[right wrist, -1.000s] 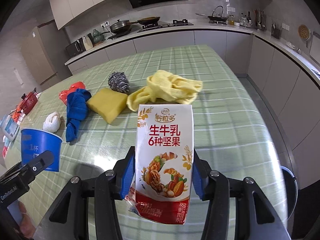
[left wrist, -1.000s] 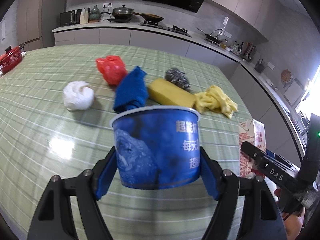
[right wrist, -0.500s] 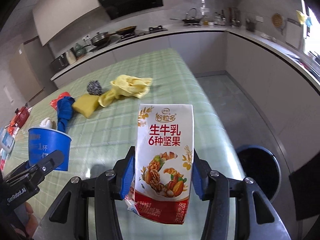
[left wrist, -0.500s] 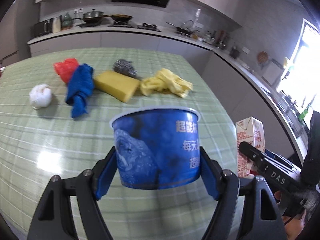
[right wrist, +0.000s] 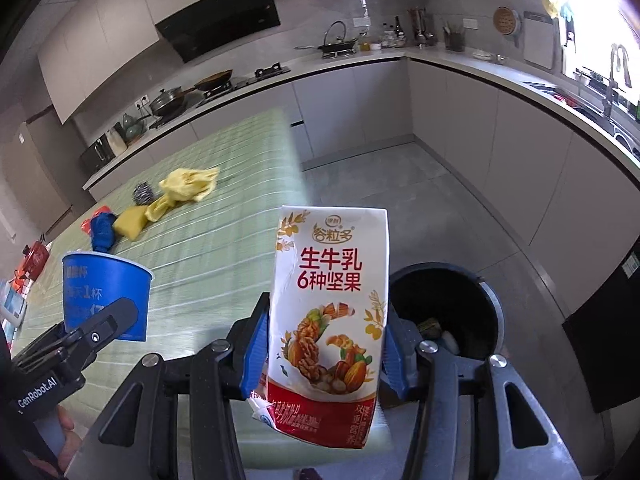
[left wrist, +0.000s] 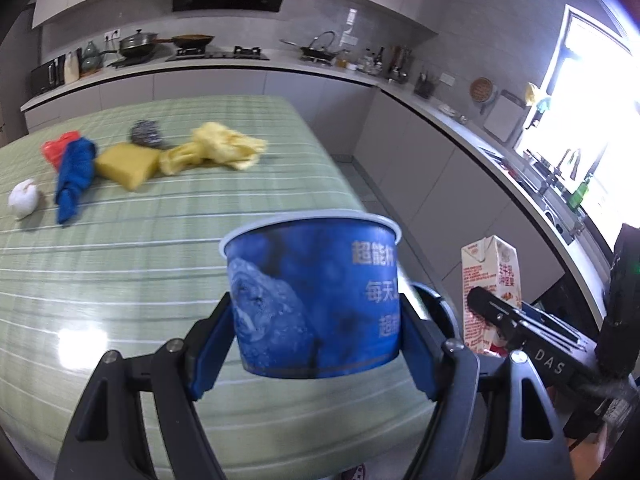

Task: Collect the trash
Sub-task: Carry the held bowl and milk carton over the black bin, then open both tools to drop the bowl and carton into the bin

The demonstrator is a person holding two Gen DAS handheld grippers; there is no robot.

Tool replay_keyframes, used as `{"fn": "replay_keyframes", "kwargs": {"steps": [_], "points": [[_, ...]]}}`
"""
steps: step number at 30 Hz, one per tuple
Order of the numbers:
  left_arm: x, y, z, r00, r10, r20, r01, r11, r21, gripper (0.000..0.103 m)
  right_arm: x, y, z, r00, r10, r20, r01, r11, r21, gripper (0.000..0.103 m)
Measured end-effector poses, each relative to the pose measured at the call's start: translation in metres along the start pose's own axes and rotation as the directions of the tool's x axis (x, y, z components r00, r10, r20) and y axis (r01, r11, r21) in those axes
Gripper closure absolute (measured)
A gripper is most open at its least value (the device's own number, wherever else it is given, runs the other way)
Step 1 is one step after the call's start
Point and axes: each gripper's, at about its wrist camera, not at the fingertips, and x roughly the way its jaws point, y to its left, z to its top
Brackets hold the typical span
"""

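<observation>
My left gripper (left wrist: 316,350) is shut on a blue paper cup (left wrist: 314,296), held upright above the near right corner of the green striped table (left wrist: 120,272). In the right wrist view that cup (right wrist: 105,295) shows at the left. My right gripper (right wrist: 322,354) is shut on a white and red milk carton (right wrist: 328,320), held upright past the table's right edge. A black round trash bin (right wrist: 448,304) stands on the floor just behind and right of the carton, with some trash inside. The carton (left wrist: 490,280) also appears at the right of the left wrist view.
Left on the table: a white paper ball (left wrist: 23,199), a blue cloth (left wrist: 74,178), a red bag (left wrist: 56,148), a yellow sponge (left wrist: 126,164), a steel scourer (left wrist: 145,133) and a yellow cloth (left wrist: 218,150). Grey floor (right wrist: 420,184) lies between table and kitchen counters (right wrist: 520,80).
Both grippers swung to the right with the cup and carton, off the table's middle toward its right edge. The trash bin came into the right wrist view. Both grips held.
</observation>
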Motion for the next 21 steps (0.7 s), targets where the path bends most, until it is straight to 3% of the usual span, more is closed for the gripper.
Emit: {"fn": "replay_keyframes", "kwargs": {"steps": [7, 11, 16, 21], "points": [[0.046, -0.105, -0.011, 0.999, -0.022, -0.031, 0.022, 1.0, -0.009, 0.027, -0.002, -0.126, 0.008, 0.999, -0.014, -0.032, 0.014, 1.0, 0.016, 0.051], [0.077, -0.147, -0.015, 0.998, -0.036, -0.058, 0.036, 0.999, -0.011, 0.027, 0.01, -0.173, 0.013, 0.998, -0.012, -0.059, 0.013, 1.0, 0.015, 0.051], [0.123, -0.172, -0.025, 0.995, 0.033, -0.089, -0.033, 0.999, 0.002, 0.027, 0.051, -0.202, 0.009, 0.993, 0.023, -0.112, -0.022, 1.0, 0.008, 0.051], [0.173, -0.176, -0.033, 0.977, 0.149, -0.152, -0.147, 0.989, 0.024, 0.026, 0.106, -0.215, 0.005, 0.982, 0.053, -0.182, -0.056, 0.998, -0.012, 0.051]]}}
